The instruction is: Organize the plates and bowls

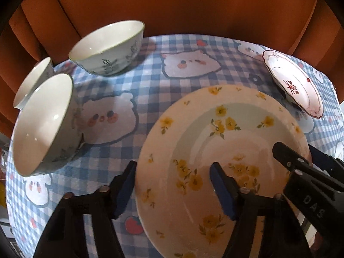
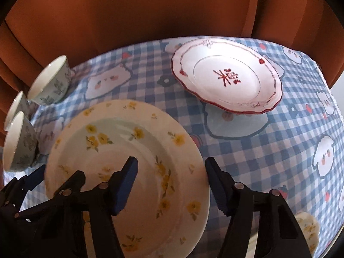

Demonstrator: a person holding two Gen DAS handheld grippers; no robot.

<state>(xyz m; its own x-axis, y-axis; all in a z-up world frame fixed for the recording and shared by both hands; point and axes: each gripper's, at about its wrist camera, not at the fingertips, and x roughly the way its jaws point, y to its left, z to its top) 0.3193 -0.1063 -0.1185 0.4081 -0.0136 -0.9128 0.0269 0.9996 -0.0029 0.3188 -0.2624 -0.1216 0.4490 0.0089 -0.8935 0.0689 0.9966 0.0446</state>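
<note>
A large plate with yellow flowers (image 1: 215, 150) lies near the table's front; it also shows in the right wrist view (image 2: 129, 150). My left gripper (image 1: 174, 185) is open and straddles its left rim, one finger outside and one over the plate. My right gripper (image 2: 172, 182) is open and straddles its right rim; it also shows in the left wrist view (image 1: 301, 157). A white plate with a red rim (image 2: 228, 75) sits at the back right. Three white bowls with leaf prints (image 1: 107, 47) (image 1: 45, 124) (image 1: 32, 81) stand at the left.
The table (image 2: 268, 150) has a blue checked cloth with cartoon animals. Orange-brown curtains (image 1: 172, 6) hang behind it. Another yellow-flowered piece (image 2: 307, 225) shows at the front right edge.
</note>
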